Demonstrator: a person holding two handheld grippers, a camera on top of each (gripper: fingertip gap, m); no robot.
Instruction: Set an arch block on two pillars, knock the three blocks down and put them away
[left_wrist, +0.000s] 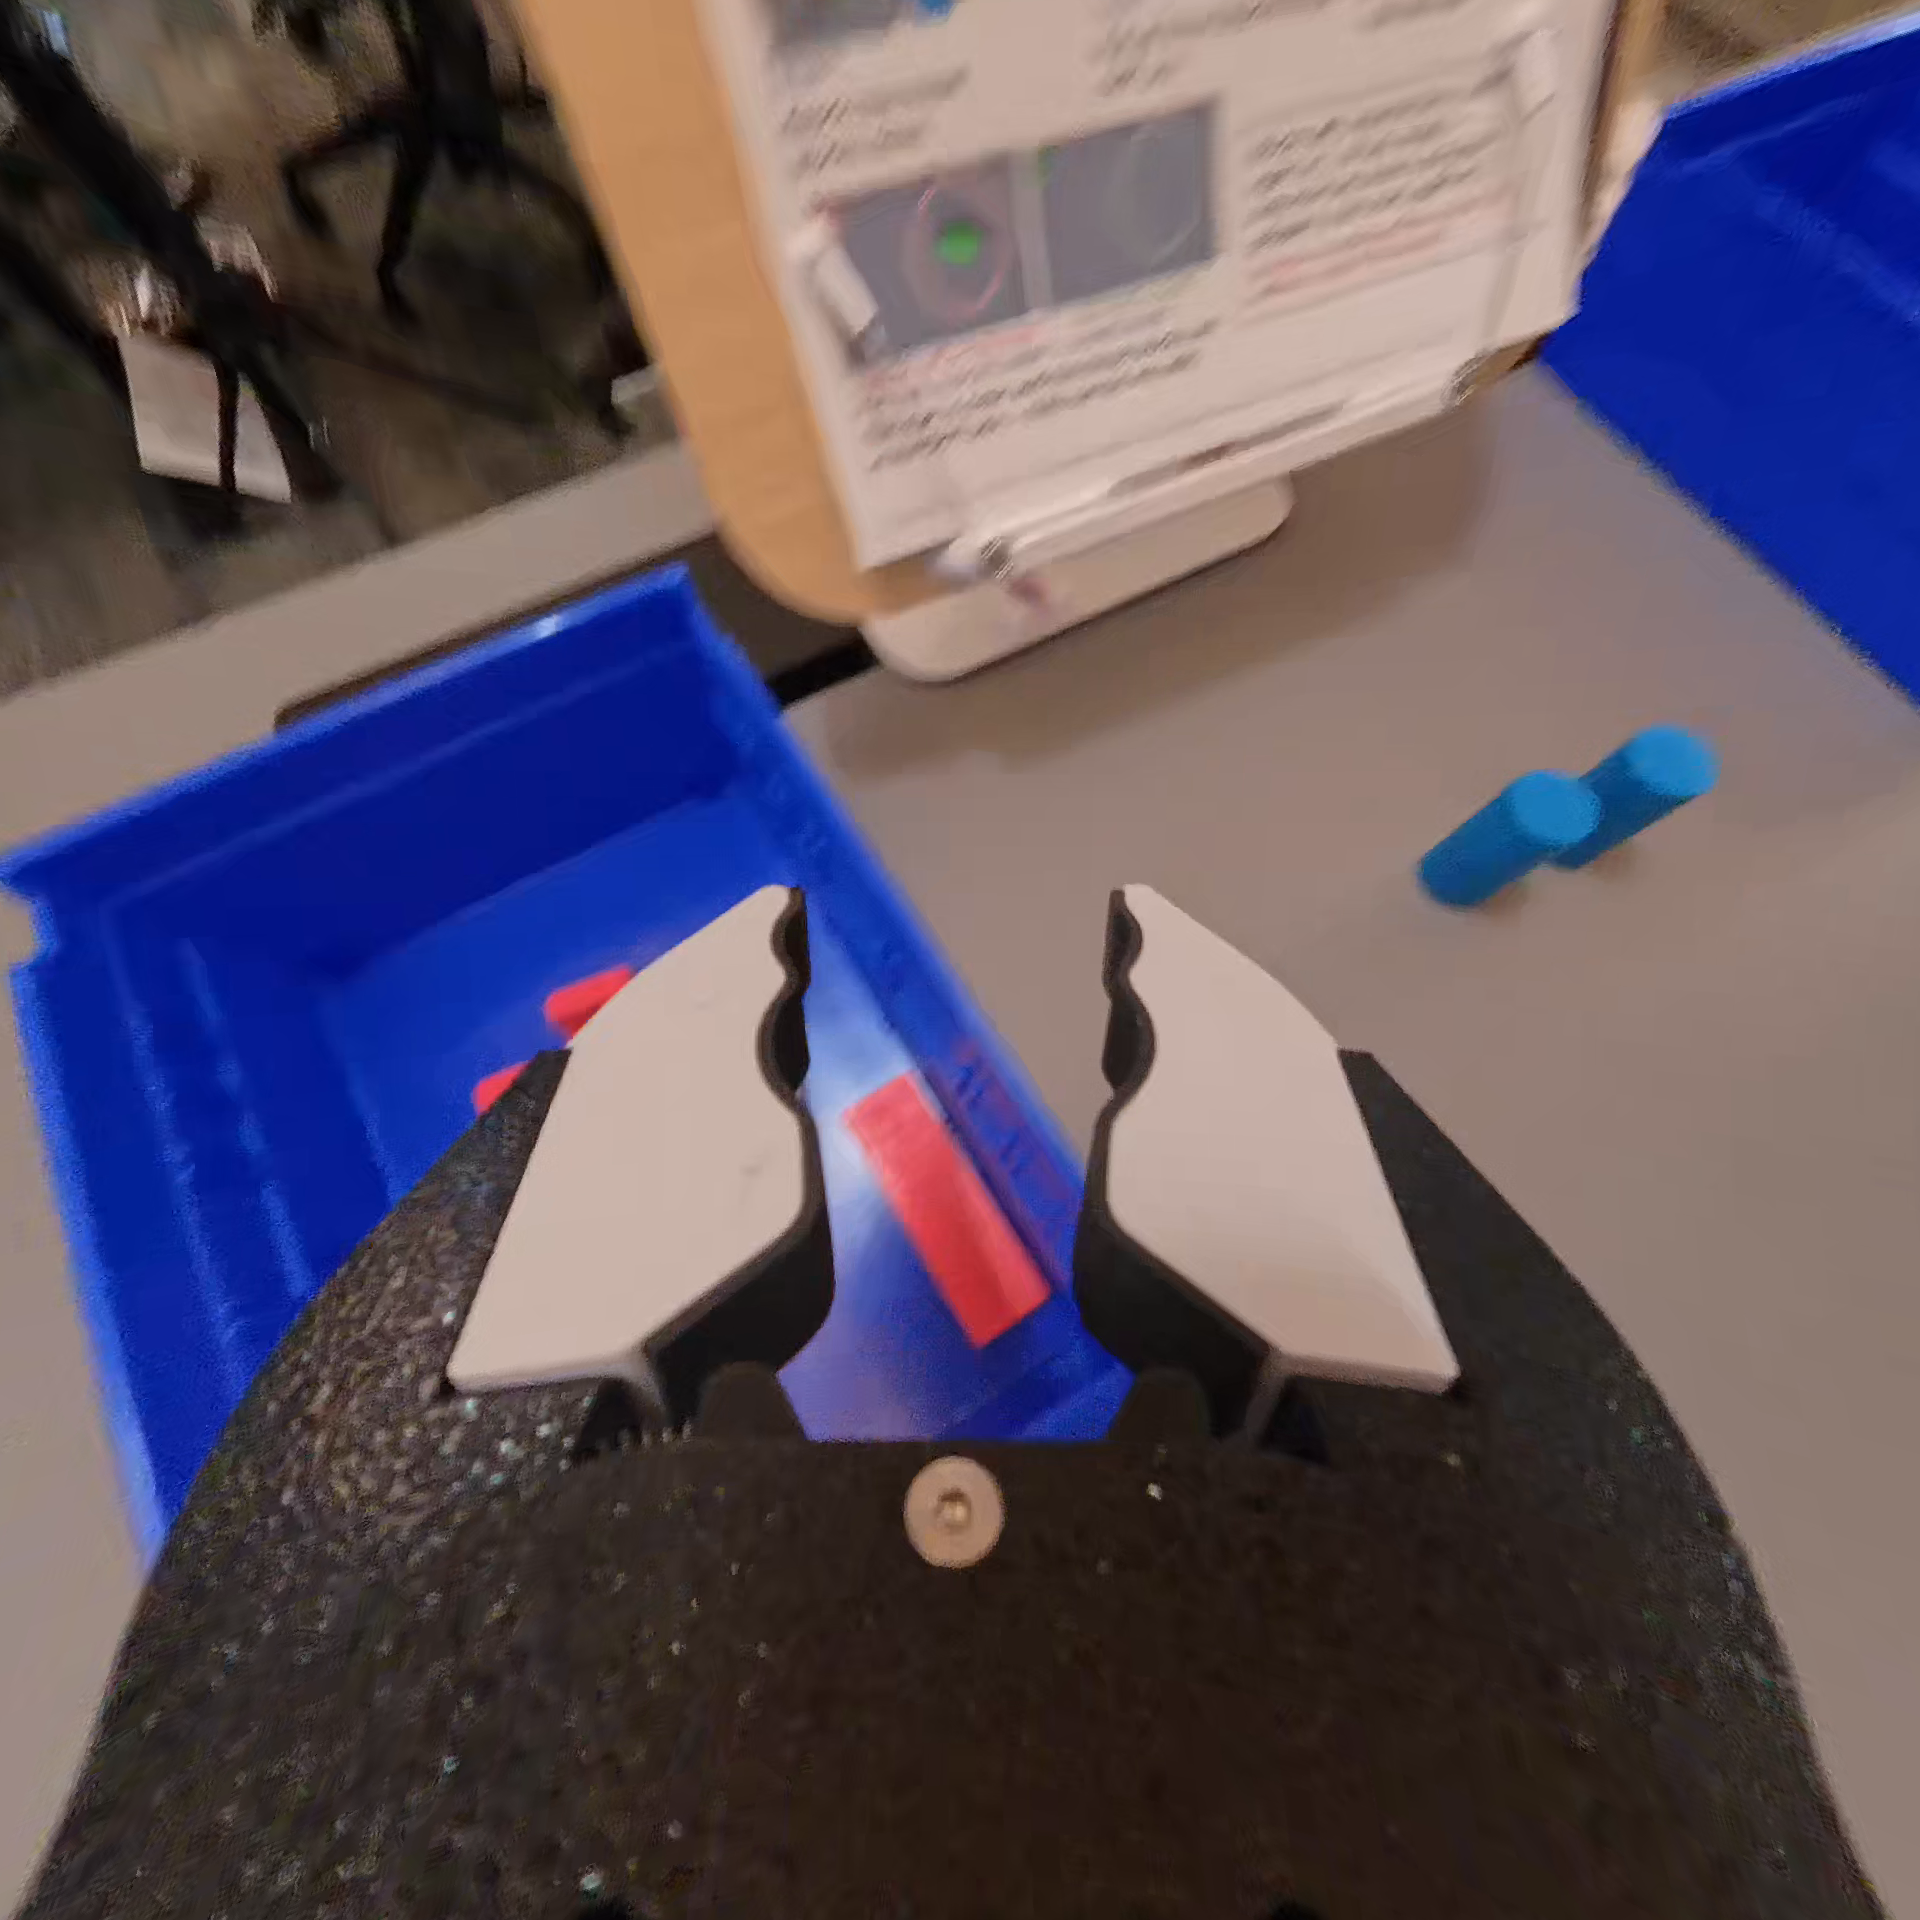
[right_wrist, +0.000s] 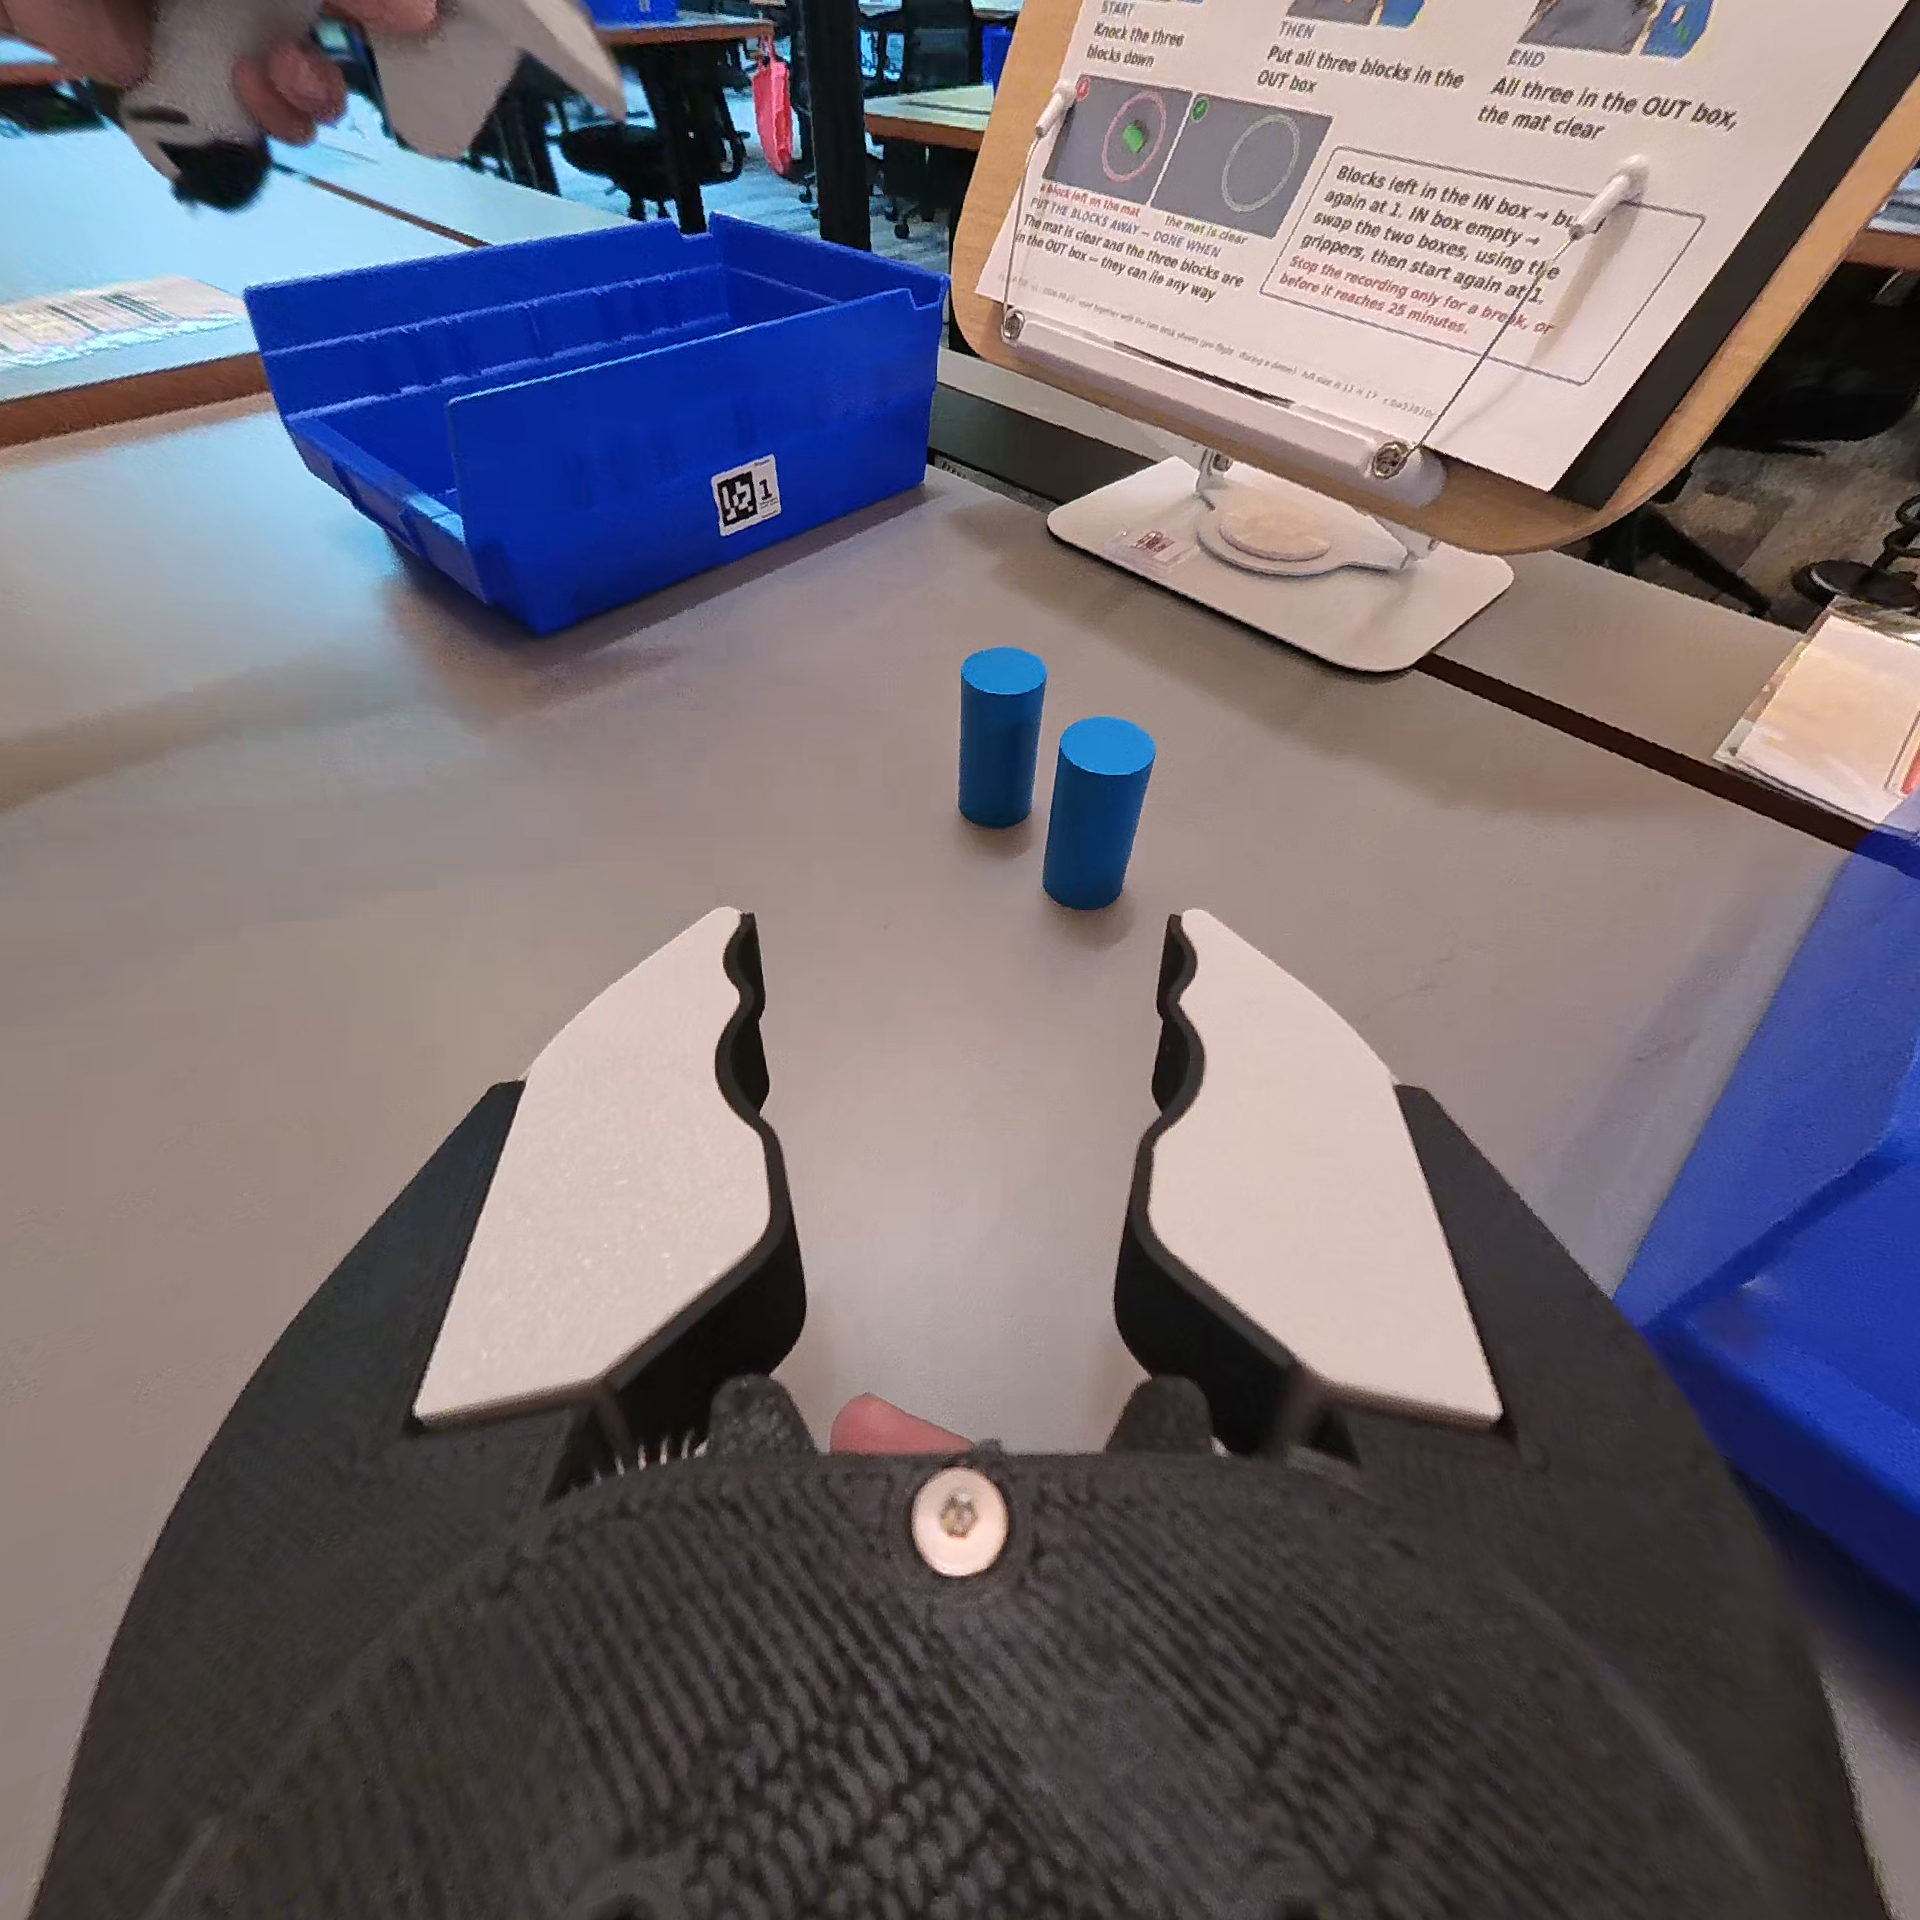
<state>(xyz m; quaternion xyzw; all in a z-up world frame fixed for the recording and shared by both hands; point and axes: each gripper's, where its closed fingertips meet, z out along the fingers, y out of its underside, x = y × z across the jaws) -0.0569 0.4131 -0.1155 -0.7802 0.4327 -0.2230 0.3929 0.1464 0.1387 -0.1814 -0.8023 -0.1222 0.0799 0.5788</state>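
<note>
My left gripper (left_wrist: 956, 904) is open and empty, held above the right side of a blue bin (left_wrist: 436, 790). A red block (left_wrist: 940, 1205) lies in the bin below the jaws, and parts of other red blocks (left_wrist: 587, 997) show behind the left finger. Two blue cylinders (left_wrist: 1558, 816) stand on the grey table to the right. In the right wrist view my right gripper (right_wrist: 961, 920) is open and empty, low over the table, just short of the two upright blue cylinders (right_wrist: 1099, 810) (right_wrist: 1000, 736). The left gripper (right_wrist: 416, 73) shows blurred above the blue bin (right_wrist: 623, 416).
A printed instruction sheet on a wooden board with a white stand (right_wrist: 1351, 260) rises at the table's back. A second blue bin (right_wrist: 1808, 1195) sits at the right edge. The grey table (right_wrist: 416, 883) spreads between them. Other tables and chairs stand behind.
</note>
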